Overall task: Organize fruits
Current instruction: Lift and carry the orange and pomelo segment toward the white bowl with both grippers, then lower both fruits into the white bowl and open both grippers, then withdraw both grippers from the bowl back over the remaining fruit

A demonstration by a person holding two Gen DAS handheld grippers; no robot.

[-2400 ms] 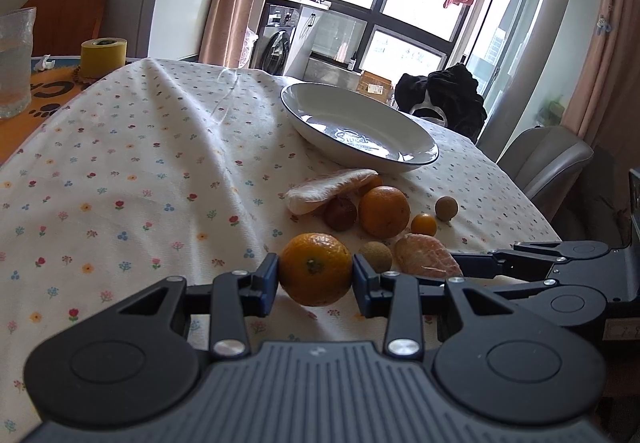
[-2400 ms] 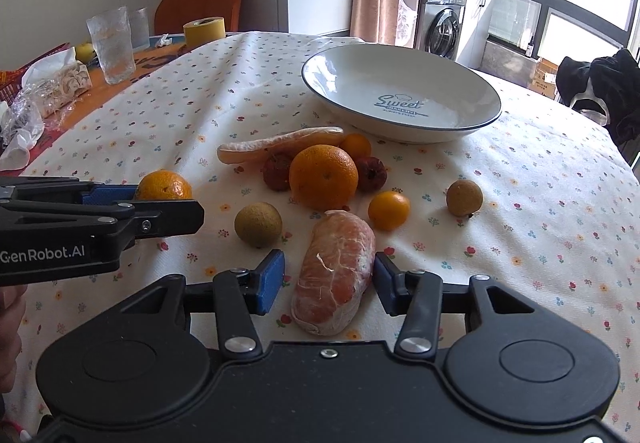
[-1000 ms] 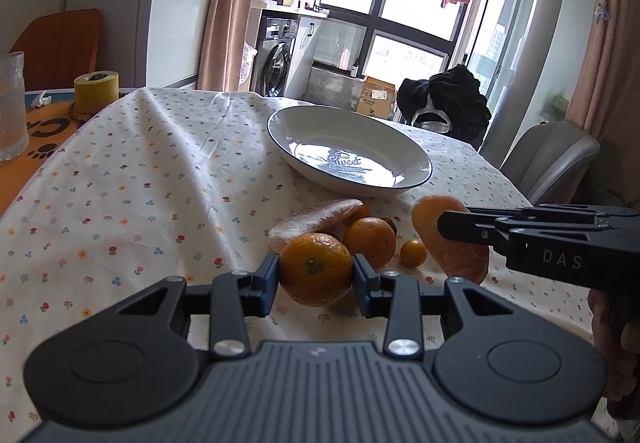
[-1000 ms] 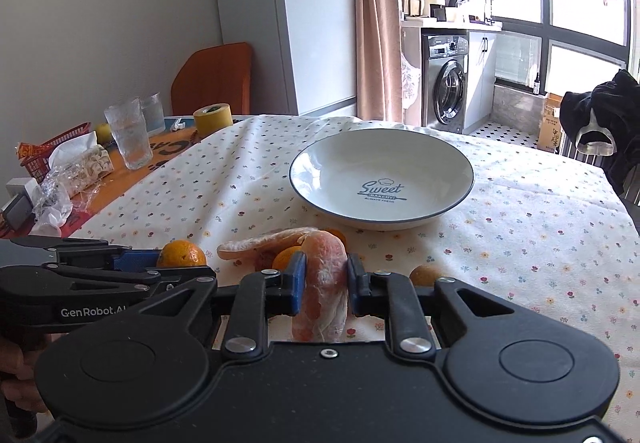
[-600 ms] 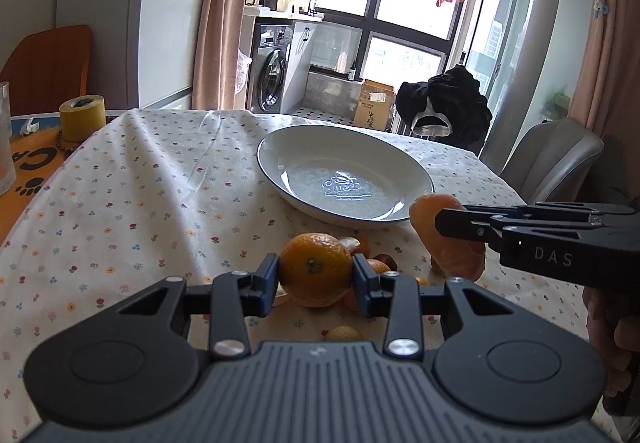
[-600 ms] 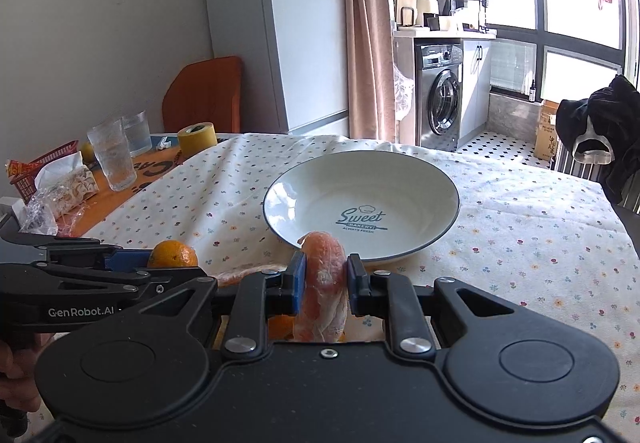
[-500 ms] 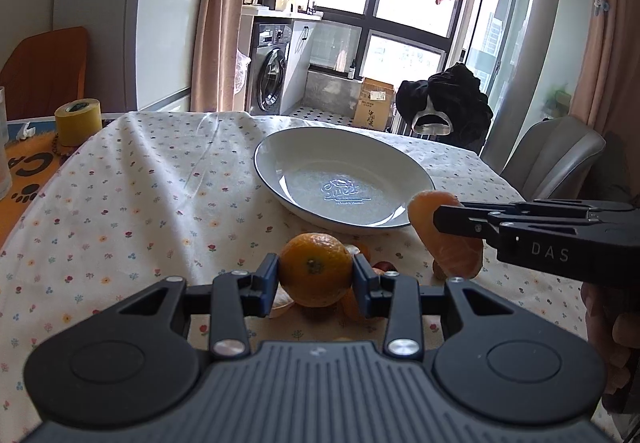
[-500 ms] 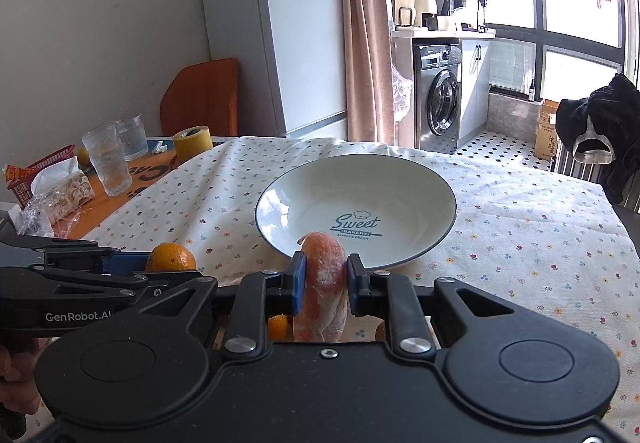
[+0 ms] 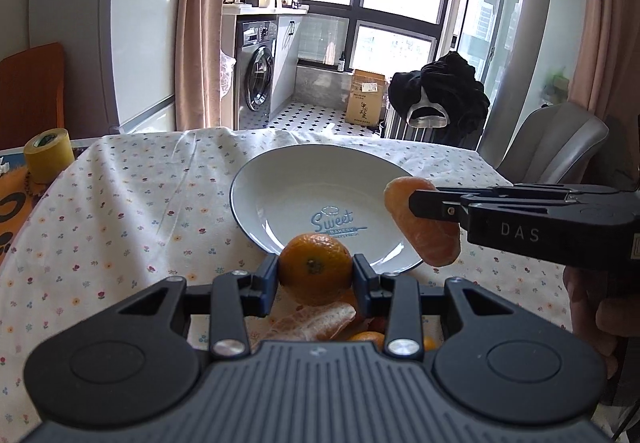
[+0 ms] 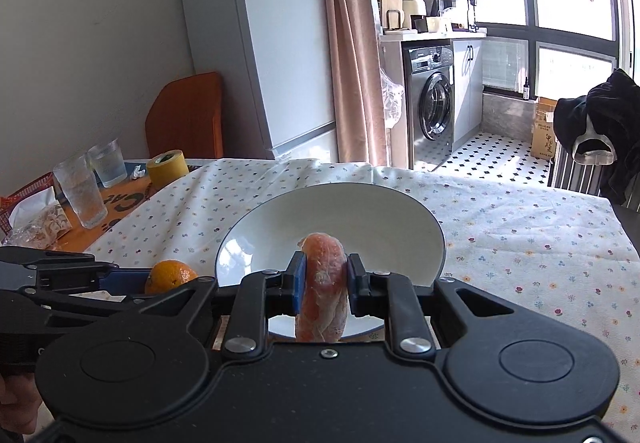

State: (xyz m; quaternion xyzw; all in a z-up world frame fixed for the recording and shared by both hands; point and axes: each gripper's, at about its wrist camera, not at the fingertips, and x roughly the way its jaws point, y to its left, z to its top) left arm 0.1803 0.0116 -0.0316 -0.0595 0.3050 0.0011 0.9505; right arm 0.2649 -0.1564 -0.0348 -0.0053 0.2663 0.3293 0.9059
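The left gripper (image 9: 315,275) is clamped on a round orange mandarin with a dark stem dimple (image 9: 315,272), its two blue-padded fingers pressing the fruit from either side, and holds it in the air in front of the near rim of the wide, shallow white ceramic plate with a thin dark edge and blue "Sweet" lettering (image 9: 280,195), which stands bare on the floral-print white tablecloth (image 9: 120,211). The right gripper (image 10: 322,281) is closed around a long peeled pinkish-orange citrus segment (image 10: 322,283), held upright between its fingers above the near part of the same plate; in the left wrist view that segment hangs beyond the black finger marked "DAS", over the plate's right rim. Below the left gripper, partly hidden by its body, a second peeled citrus piece (image 9: 316,325) and bits of other small orange fruits (image 9: 366,337) lie on the cloth, short of the plate. A yellow roll of tape (image 9: 47,153) sits at the far left edge of the table, and two ribbed clear drinking glasses (image 10: 82,199) stand near it on an orange mat
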